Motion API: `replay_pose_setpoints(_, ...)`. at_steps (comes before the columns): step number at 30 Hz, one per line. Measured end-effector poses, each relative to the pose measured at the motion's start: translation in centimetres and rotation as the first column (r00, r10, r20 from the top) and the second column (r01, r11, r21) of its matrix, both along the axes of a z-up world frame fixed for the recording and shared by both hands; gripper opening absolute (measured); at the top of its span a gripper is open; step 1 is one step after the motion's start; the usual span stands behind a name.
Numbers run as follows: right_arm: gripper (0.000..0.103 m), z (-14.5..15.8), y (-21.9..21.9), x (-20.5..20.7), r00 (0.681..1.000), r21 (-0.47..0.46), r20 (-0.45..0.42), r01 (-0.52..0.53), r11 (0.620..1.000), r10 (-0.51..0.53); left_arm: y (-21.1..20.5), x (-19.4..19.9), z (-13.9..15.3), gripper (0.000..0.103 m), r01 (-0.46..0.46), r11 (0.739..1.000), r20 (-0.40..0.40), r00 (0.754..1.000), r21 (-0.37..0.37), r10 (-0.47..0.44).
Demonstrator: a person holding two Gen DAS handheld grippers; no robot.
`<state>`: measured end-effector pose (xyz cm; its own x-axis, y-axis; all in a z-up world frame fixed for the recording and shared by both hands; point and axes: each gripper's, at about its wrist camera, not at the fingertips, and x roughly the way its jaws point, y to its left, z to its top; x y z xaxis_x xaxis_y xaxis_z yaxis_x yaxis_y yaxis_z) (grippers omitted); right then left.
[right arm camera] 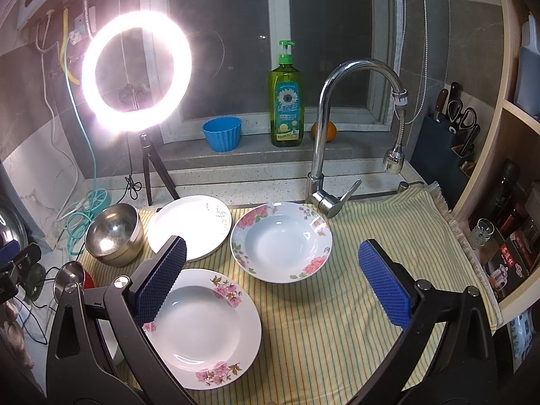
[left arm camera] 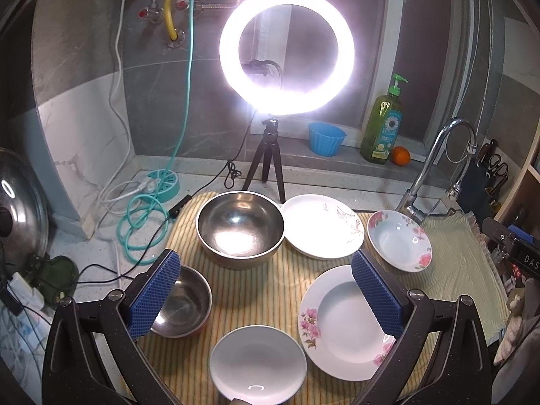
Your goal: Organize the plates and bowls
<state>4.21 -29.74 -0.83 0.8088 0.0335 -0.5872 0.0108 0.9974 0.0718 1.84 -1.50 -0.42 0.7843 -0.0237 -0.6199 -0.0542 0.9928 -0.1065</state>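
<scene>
On a striped cloth (left arm camera: 256, 290) lie a large steel bowl (left arm camera: 240, 229), a small steel bowl (left arm camera: 184, 302), a plain white plate (left arm camera: 258, 361), a white plate with a faint sketch (left arm camera: 322, 226), a deep floral plate (left arm camera: 400, 239) and a wide pink-flower plate (left arm camera: 344, 324). My left gripper (left arm camera: 266, 290) is open and empty above the cloth's middle. My right gripper (right arm camera: 273, 276) is open and empty, hovering between the pink-flower plate (right arm camera: 206, 327) and the deep floral plate (right arm camera: 281, 241). The large steel bowl (right arm camera: 113, 233) and sketch plate (right arm camera: 192, 224) show at the left.
A lit ring light on a tripod (left arm camera: 287, 50) stands behind the dishes. A faucet (right arm camera: 337, 128) rises at the back right. A blue cup (right arm camera: 222, 133), soap bottle (right arm camera: 286, 98) and orange (right arm camera: 324, 131) sit on the sill. Cables and a power strip (left arm camera: 162, 185) lie left.
</scene>
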Motion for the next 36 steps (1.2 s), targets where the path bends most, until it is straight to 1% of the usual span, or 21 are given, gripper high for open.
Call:
replay_pose_setpoints(9, 0.103, -0.1, 0.0, 0.0, 1.000, -0.002, -0.004, -0.005, 1.000, 0.005, 0.0, 0.2, -0.2, 0.101, 0.005, 1.000, -0.005, 1.000, 0.000, -0.005)
replay_pose_setpoints(16, 0.103, -0.8, 0.1, 0.6, 1.000, -0.013, -0.023, -0.013, 1.000, 0.013, -0.5, 0.7, -0.5, 0.101, 0.021, 1.000, -0.017, 1.000, 0.003, -0.021)
replay_pose_setpoints(19, 0.103, -1.1, 0.0, 0.8, 0.999, -0.012, -0.034, -0.014, 1.000, 0.013, -0.9, 1.0, -0.9, 0.097, 0.034, 0.999, -0.030, 0.999, 0.008, -0.033)
replay_pose_setpoints(25, 0.103, -2.0, -0.6, 1.4, 0.997, 0.001, -0.069, -0.019, 1.000, 0.019, -1.7, 1.4, -1.8, 0.094, 0.066, 0.998, -0.062, 0.996, 0.005, -0.065)
replay_pose_setpoints(28, 0.103, -2.7, -0.9, 1.5, 0.996, 0.013, -0.085, -0.023, 1.000, 0.024, -1.8, 1.7, -2.4, 0.086, 0.081, 0.997, -0.090, 0.993, -0.007, -0.082)
replay_pose_setpoints(31, 0.103, -3.4, -1.3, 1.6, 0.994, 0.022, -0.100, -0.030, 0.999, 0.032, -1.9, 2.1, -3.3, 0.085, 0.092, 0.995, -0.120, 0.988, -0.030, -0.095)
replay_pose_setpoints(33, 0.103, -3.8, -1.5, 1.7, 0.993, 0.033, -0.112, -0.039, 0.999, 0.043, -2.0, 2.3, -3.9, 0.079, 0.104, 0.993, -0.146, 0.983, -0.048, -0.110)
replay_pose_setpoints(34, 0.103, -4.1, -1.7, 1.7, 0.992, 0.040, -0.119, -0.043, 0.998, 0.048, -2.1, 2.5, -4.2, 0.072, 0.112, 0.992, -0.159, 0.980, -0.057, -0.120)
replay_pose_setpoints(36, 0.099, -4.7, -2.0, 1.8, 0.989, 0.062, -0.139, -0.051, 0.997, 0.059, -2.3, 2.8, -4.9, 0.069, 0.128, 0.989, -0.184, 0.973, -0.075, -0.140)
